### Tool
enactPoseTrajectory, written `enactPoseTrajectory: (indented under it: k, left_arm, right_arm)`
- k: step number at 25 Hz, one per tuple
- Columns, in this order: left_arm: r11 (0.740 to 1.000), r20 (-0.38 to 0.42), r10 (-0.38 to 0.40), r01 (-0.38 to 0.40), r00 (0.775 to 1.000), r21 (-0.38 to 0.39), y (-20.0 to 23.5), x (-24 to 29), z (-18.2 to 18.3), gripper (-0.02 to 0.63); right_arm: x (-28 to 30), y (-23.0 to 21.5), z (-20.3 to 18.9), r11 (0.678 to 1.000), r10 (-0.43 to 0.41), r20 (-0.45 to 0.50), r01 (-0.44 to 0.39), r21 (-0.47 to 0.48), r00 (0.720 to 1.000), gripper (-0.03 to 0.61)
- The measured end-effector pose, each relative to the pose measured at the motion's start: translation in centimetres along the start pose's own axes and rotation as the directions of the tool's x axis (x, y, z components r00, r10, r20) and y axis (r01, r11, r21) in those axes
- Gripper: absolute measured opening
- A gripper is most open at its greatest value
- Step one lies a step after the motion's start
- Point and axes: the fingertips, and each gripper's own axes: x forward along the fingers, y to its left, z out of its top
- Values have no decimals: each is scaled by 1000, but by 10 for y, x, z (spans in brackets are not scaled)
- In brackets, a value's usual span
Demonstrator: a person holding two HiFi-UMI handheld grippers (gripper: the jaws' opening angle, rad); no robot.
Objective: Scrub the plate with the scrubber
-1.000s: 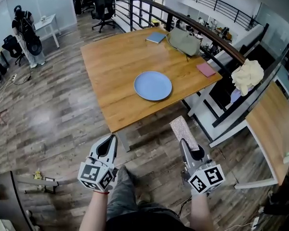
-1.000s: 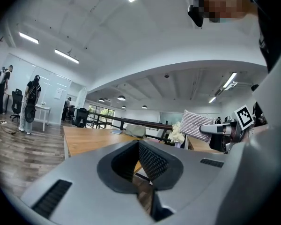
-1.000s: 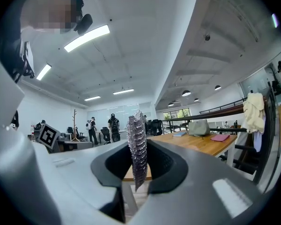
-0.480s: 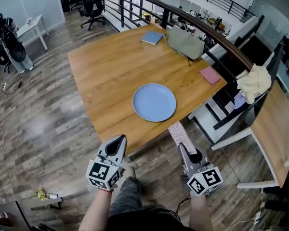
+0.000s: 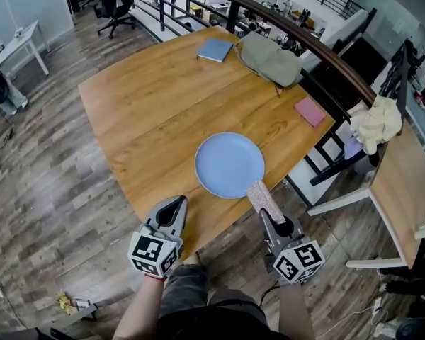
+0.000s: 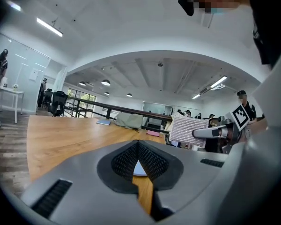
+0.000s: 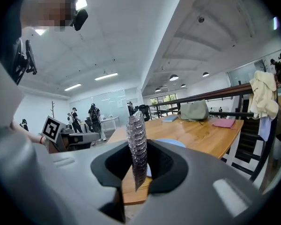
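Note:
A round light-blue plate [image 5: 229, 163] lies near the front corner of the wooden table [image 5: 142, 112]. My right gripper [image 5: 270, 215] is shut on a flat pinkish scrubber [image 5: 262, 197], whose far end reaches over the plate's near rim. The right gripper view shows the scrubber [image 7: 137, 144] edge-on and upright between the jaws, with the plate [image 7: 172, 143] behind it. My left gripper [image 5: 176, 204] is shut and empty over the table's front edge, left of the plate. In its own view the left gripper [image 6: 138, 146] frames a sliver of plate [image 6: 139, 169], with the scrubber [image 6: 187, 130] off to the right.
On the table's far side lie a blue book [image 5: 215, 49], an olive bag [image 5: 269, 57] and a pink pad [image 5: 312, 111]. A dark railing [image 5: 297, 34] runs behind the table. A cream cloth [image 5: 377, 122] hangs on a frame at the right, above another desk [image 5: 400, 190].
Both grippers have moved forward from above the floor to the table's front edge. The scrubber's tip has gone from short of the table to the plate's near rim.

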Motion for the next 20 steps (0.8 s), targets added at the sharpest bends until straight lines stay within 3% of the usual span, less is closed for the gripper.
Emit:
enactPoseTrajectory:
  k: [13,16,20]
  left_arm:
    - [992,-123,-116,110,986,-61,16,36,-36,0]
    - [994,-164,-86,74,983,-77,22,45,-45,32]
    - [994,-226,-22,-3,974,-111,37,67,-57,138]
  right_arm:
    - [83,-8,-42,996,74,-201,-83,-37,977,83]
    - [101,-16,-57,987,102,-294,-133,-88,950,83]
    - [127,-25,-77,965,161,-441,-234,-117,883,83]
